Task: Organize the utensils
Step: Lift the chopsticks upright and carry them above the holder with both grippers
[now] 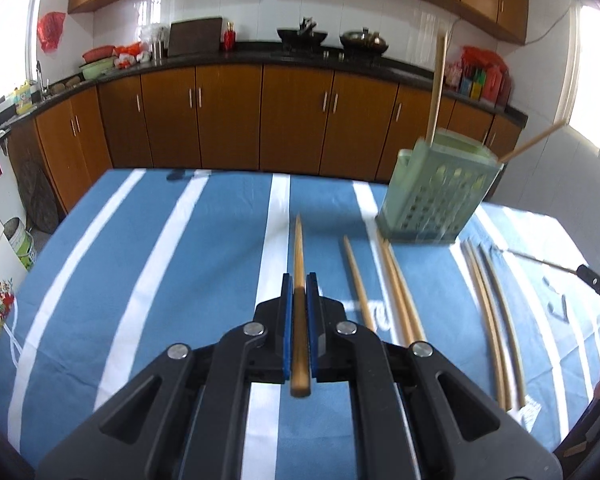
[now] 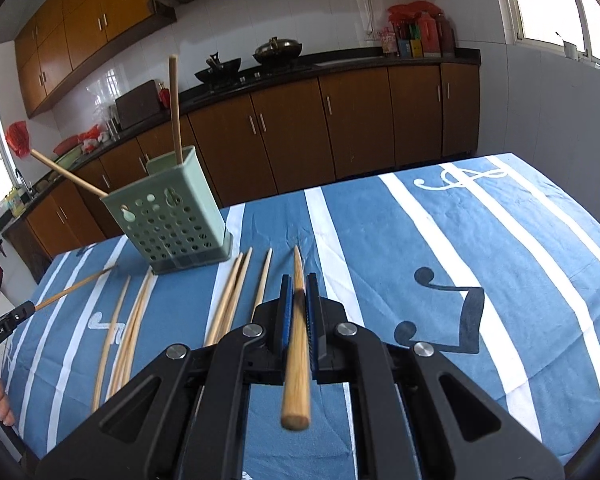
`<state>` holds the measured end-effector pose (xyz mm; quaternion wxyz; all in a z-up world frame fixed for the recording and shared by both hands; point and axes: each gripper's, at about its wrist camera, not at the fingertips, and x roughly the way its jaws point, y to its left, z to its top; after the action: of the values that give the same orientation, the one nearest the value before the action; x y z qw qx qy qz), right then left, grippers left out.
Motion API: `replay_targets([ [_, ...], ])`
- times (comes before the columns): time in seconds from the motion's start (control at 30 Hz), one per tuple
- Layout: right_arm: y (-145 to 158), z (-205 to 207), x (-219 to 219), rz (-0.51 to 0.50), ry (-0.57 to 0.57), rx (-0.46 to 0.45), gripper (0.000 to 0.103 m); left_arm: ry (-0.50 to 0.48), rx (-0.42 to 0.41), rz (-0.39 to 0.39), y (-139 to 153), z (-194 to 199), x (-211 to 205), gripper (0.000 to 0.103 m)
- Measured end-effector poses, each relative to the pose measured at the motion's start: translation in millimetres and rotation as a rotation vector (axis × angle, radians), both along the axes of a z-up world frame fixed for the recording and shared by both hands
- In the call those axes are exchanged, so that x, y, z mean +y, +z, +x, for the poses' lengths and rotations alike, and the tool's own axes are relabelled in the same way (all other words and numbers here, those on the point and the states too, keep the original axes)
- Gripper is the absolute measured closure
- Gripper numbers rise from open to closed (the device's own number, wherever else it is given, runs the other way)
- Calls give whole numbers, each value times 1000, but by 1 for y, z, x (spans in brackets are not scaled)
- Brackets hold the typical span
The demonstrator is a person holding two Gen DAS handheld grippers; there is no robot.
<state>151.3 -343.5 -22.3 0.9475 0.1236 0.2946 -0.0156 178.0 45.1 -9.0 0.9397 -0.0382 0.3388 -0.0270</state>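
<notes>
Kitchen table (image 1: 148,264) under striped cloth. Left gripper (image 1: 299,292) and right gripper (image 2: 299,292) each pinching one chopstick (image 1: 298,312) lengthwise, likely bound for the green holder (image 1: 440,196).

Both claws clamped tight: left claw (image 1: 299,280) and right claw (image 2: 299,280) each pinching a chopstick (image 1: 299,320), angled down.

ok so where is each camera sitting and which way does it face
Left wrist: on the left gripper, facing along the striped tablecloth toward kitchen cabinets; shows its fingers clamping a chopstick.
Right wrist: on the right gripper, facing likewise; its fingers clamp another chopstick.
Both share the green utensil holder.
</notes>
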Motion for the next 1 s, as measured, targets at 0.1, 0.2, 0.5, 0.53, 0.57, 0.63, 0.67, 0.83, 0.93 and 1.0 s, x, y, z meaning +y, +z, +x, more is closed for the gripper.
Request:
replay_targets([
  [0.1, 8, -3, -3, 3, -5, -23, 96, 0, -49, -14, 18, -5, 1, 95],
  [0.2, 16, -4, -5, 8, -8, -47, 96, 0, -94, -21, 34, -8, 1, 96],
  [0.5, 32, -7, -4, 9, -3, -89, 96, -9, -154, -26, 61, -12, -1, 96],
  [0.53, 33, -7, -4, 9, -2, -92, 96, -10, -156, -25, 62, -12, -2, 96],
  [0.57, 33, -6, -4, 10, -2, -93, 96, -11, -158, -26, 63, -12, -2, 96],
  [0.63, 35, -6, -3, 9, 0, -97, 96, -13, -161, -25, 64, -12, -3, 96],
  [0.67, 37, -6, -2, 6, 1, -101, 96, -13, -162, -26, 65, -12, -4, 96],
  [0.83, 56, -4, 5, 6, 22, -138, 96, -42, -184, -44, 80, -15, -6, 96],
  [0.93, 77, -5, 9, 26, 47, -181, 96, -66, -213, -50, 97, -17, -14, 96],
  [1.0, 92, -6, 13, 44, 73, -213, 96, -87, -236, -68, 111, -18, -20, 96],
])
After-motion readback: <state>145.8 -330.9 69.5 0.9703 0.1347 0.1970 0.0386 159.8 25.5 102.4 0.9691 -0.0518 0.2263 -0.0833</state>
